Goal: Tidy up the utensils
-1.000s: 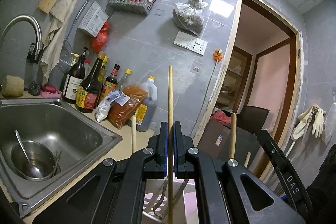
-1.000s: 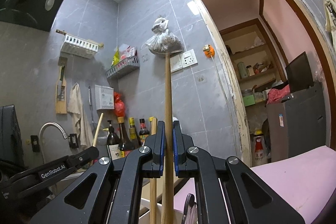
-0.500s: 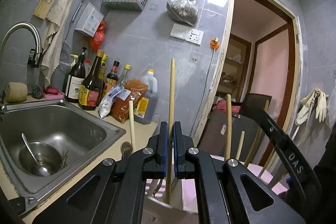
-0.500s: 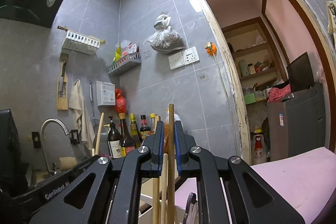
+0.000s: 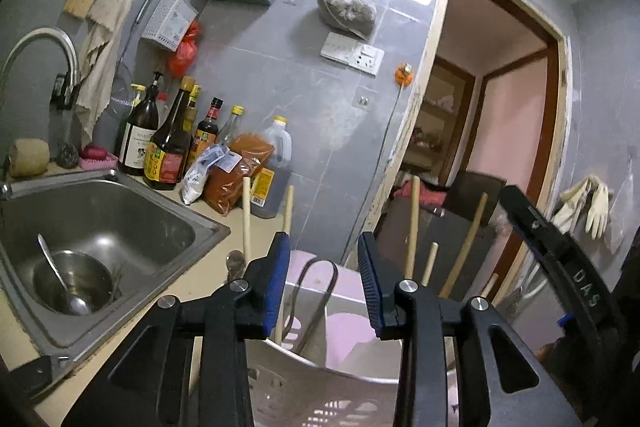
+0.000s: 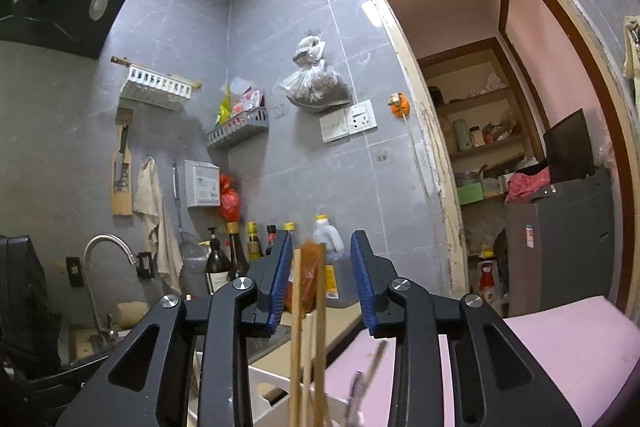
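Two grippers are seen with jaws opening and nothing clamped. At the bottom of the left wrist view, the left gripper (image 5: 323,281) is spread over the holder (image 5: 320,383), a pale slotted bin at the lower centre; no stick lies between its pads, though one chopstick (image 5: 287,223) rises just behind the left pad. More chopsticks are seen standing in the holder to the right of the jaws, leaning at different angles. In the right wrist view, the right gripper (image 6: 320,283) is parted around a pair of sticks (image 6: 308,327) that stand upright at the lower centre; the pads are not seen touching them, so they are judged released into the bin below.

Further back in the left wrist view, a sink (image 5: 100,211) with a bowl (image 5: 72,281) and ladle is seen at the lower left, bottles (image 5: 168,147) along the counter behind it, then the tiled wall and a doorway at the right.

Trouble is judged most likely on withdrawal. The loose sticks stand close to the pads, so a sideways pull could catch one and flick it out onto the counter or floor. The leaning sticks could also be knocked by the other gripper, since both tools are crowded over one bin. If the light bin is nudged at its rim, it could be tipped. A straight lift upward is judged safest.
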A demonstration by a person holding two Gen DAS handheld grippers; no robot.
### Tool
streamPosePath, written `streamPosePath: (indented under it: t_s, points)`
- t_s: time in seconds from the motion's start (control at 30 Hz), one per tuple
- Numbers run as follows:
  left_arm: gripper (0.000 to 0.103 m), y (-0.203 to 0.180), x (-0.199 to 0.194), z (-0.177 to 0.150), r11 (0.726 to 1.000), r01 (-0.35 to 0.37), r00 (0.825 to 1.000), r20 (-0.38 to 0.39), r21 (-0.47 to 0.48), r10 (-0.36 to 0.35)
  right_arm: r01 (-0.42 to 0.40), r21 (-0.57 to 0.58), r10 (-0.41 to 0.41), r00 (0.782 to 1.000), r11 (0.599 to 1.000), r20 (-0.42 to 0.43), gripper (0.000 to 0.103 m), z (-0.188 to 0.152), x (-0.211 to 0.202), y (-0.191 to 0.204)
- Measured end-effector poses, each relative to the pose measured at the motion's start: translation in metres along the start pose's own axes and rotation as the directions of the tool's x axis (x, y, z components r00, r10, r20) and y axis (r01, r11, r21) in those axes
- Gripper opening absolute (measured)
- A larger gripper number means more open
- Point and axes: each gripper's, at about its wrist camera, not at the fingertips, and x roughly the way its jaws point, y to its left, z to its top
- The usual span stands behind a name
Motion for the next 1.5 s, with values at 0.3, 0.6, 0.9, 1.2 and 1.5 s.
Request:
streamPosePath:
  t_s: [0.3, 0.6, 0.9, 1.2, 1.5]
  points:
    - [0.049, -0.032, -0.019, 0.002, 0.998, -0.001, 0.998, -0.065, 0.069, 0.005, 0.058, -0.017, -0.059, 0.996, 0.998, -0.073, 0.043, 0.018, -0.042, -0.019]
    - [0.070, -0.056, -0.049, -0.009, 0.994, -0.003, 0.993, -0.118, 0.106, 0.016, 0.142, 0.004, -0.137, 0.960, 0.990, -0.244, 0.052, 0.017, -0.097, -0.041]
    - [0.089, -0.075, -0.084, -0.031, 0.990, 0.044, 0.984, -0.179, 0.136, -0.019, 0.220, -0.040, -0.221, 0.912, 0.975, -0.346, 0.075, 0.023, -0.164, -0.048]
    - [0.097, -0.081, -0.119, -0.048, 0.990, 0.036, 0.976, -0.217, 0.136, -0.006, 0.283, -0.071, -0.290, 0.897, 0.956, -0.334, 0.103, 0.030, -0.220, -0.033]
    - [0.098, -0.093, -0.154, -0.065, 0.976, -0.021, 0.986, -0.159, 0.219, 0.057, 0.331, -0.121, -0.352, 0.879, 0.936, -0.321, 0.103, 0.020, -0.247, -0.019]
